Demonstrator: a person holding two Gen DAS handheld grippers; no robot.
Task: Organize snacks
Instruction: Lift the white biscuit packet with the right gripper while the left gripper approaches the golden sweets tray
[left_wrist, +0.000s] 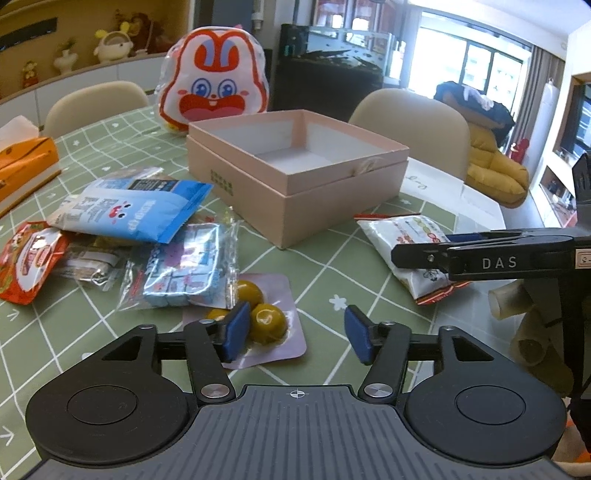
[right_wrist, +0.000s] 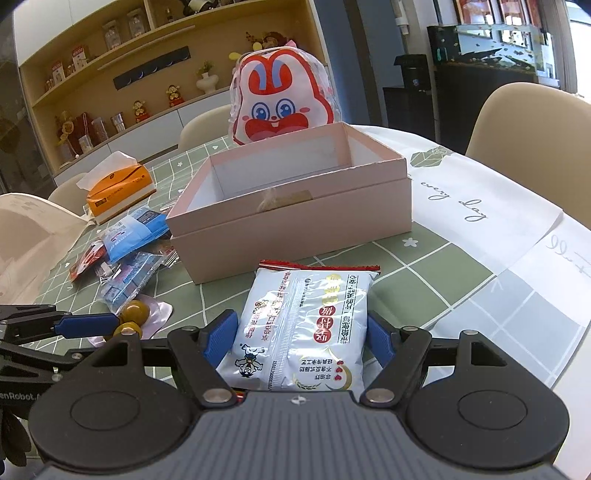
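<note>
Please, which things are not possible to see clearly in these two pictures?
- Pink box floor: left wrist view, near wall hides most.
- White snack packet near end: right wrist view, hand-held gripper body covers it.
- Brown snack: left wrist view, blue packet overlaps it.
- Packet print: too small.

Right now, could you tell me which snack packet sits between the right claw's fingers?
The white packet with the red top edge, alone before the pink box; the others lie heaped at the left.
</note>
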